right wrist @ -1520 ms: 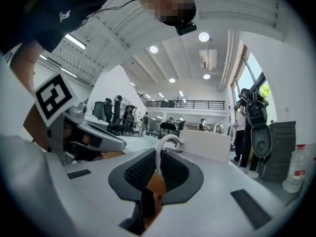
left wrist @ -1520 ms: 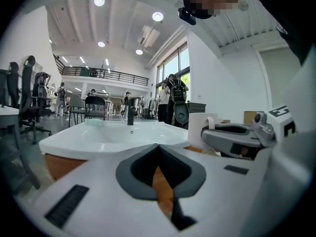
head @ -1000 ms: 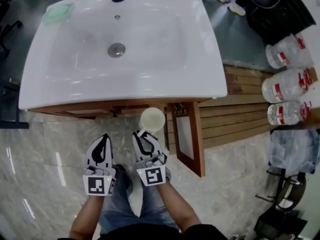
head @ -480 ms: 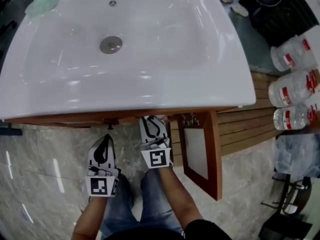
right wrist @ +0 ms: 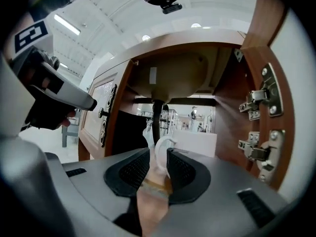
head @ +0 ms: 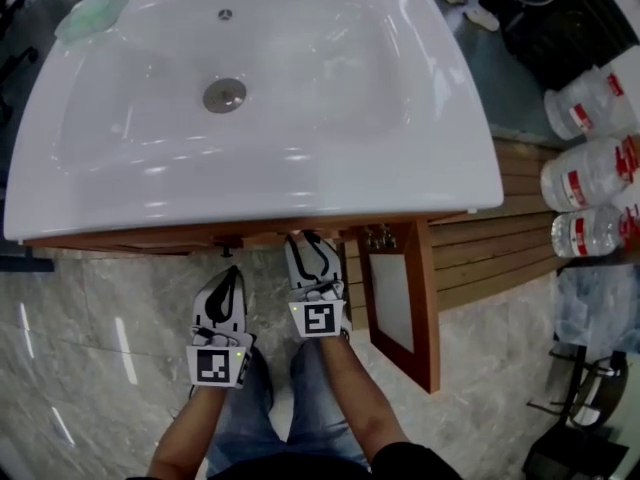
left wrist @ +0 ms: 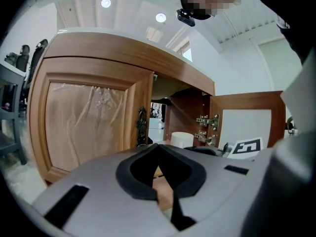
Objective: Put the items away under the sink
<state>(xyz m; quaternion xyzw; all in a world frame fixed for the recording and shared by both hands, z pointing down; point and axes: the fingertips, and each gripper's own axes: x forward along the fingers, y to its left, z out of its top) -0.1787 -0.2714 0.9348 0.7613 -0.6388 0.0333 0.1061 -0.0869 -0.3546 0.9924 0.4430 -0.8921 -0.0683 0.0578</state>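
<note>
A white cup (right wrist: pixel 195 142) stands inside the open cabinet under the white sink (head: pixel 440 168). My right gripper (right wrist: pixel 158 158) is shut on its handle, which sticks up between the pads. In the head view the right gripper (head: pixel 312 243) reaches under the sink's front edge and the cup is hidden. My left gripper (head: pixel 232 274) hovers beside it in front of the closed left door (left wrist: pixel 89 122), shut and holding nothing. In the left gripper view its jaws (left wrist: pixel 157 146) meet, and the cup (left wrist: pixel 181 138) shows beyond them.
The cabinet's right door (head: pixel 400 303) stands open toward me, hinges (right wrist: pixel 259 102) on its inner side. A dark drain pipe (right wrist: pixel 157 117) drops behind the cup. Large water bottles (head: pixel 590 173) lie on a wooden slat platform (head: pixel 500 258) at right. A green soap dish (head: pixel 92 16) sits on the sink.
The right gripper has carried the cup forward under the sink, so it no longer shows in the head view. The left gripper has shifted slightly forward and right.
</note>
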